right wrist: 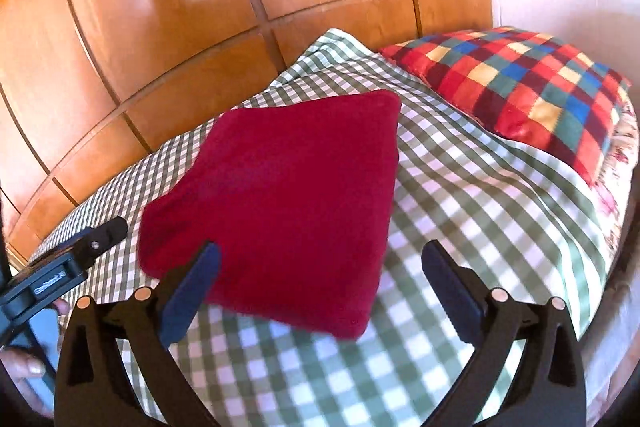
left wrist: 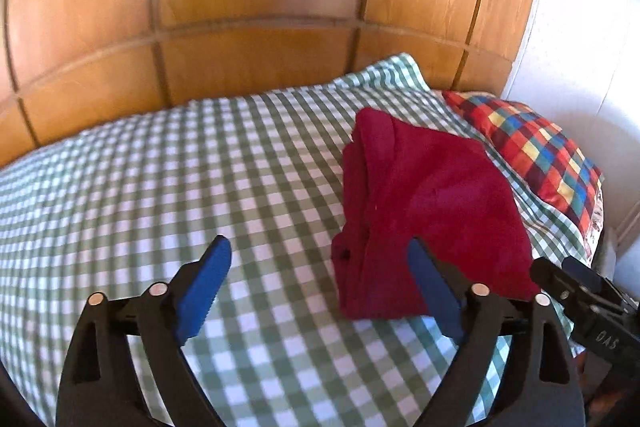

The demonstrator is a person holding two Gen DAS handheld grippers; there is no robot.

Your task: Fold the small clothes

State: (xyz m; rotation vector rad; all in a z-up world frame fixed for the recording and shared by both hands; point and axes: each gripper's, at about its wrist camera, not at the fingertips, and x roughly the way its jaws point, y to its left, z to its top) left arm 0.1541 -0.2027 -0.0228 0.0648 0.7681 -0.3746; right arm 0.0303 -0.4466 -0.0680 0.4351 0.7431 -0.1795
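Observation:
A dark red garment (left wrist: pixel 432 211) lies folded into a compact stack on the green-and-white checked bed cover (left wrist: pixel 200 187). In the right wrist view it (right wrist: pixel 288 195) shows as a flat rectangle. My left gripper (left wrist: pixel 320 259) is open and empty, just in front of the garment's near left side, its right finger against the stack's edge. My right gripper (right wrist: pixel 320 263) is open and empty, with the garment's near corner between its blue fingers. The right gripper's body (left wrist: pixel 588 299) shows at the lower right of the left wrist view.
A multicoloured checked pillow (right wrist: pixel 520 83) lies at the head of the bed, right of the garment. A glossy wooden panelled wall (left wrist: pixel 260 7) runs behind the bed. A white wall (left wrist: pixel 580 27) stands to the right. The left gripper's body (right wrist: pixel 60 267) shows at left.

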